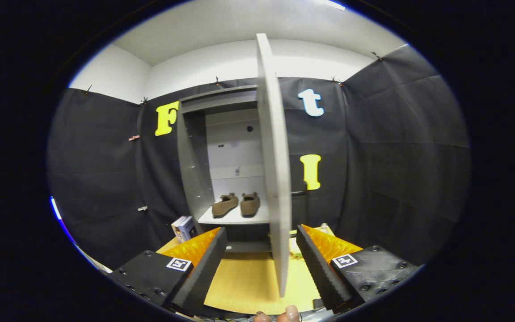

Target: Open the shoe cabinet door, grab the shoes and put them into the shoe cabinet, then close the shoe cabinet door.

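Wooden tabletop [248, 281], jaws wide apart around door [275, 179] edge, untouched

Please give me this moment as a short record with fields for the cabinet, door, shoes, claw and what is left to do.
cabinet: grey shoe cabinet against the black cloth wall, standing on a wooden table
door: cabinet door swung open, seen edge-on, its lower edge between the claw's fingers
shoes: pair of brown shoes side by side on the cabinet's shelf
claw: claw open, fingers apart either side of the door's edge, not pressing on it
other: books upright left of the cabinet
left to do: close the door
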Demonstrator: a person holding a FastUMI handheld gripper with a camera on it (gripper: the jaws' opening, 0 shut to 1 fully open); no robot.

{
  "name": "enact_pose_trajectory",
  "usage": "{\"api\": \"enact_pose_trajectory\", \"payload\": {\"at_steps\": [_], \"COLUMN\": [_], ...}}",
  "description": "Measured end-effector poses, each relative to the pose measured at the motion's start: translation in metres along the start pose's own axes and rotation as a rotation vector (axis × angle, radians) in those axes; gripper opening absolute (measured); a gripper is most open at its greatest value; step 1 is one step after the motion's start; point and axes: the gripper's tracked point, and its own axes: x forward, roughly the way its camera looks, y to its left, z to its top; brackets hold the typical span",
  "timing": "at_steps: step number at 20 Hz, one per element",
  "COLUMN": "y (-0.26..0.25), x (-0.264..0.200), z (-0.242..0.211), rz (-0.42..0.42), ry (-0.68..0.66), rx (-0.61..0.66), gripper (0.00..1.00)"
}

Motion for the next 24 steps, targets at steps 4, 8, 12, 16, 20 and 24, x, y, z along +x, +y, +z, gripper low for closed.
{"api": "enact_pose_trajectory", "payload": {"at_steps": [4,8,12,16,20,24], "y": [-0.048,-0.075,-0.073,-0.077,-0.069,-0.031], "x": [0.016,0.042,0.067,0.09,0.096,0.099], "z": [-0.005,-0.007,-0.013,-0.021,-0.026,-0.027], "rz": [-0.06,-0.068,-0.003,0.009,0.026,0.059], "ry": [0.017,0.027,0.053,0.089,0.104,0.078], "rx": [-0.002,0.02,0.013,0.03,0.059,0.023], "gripper": [0.98,0.98,0.98,0.98,0.97,0.97]}}
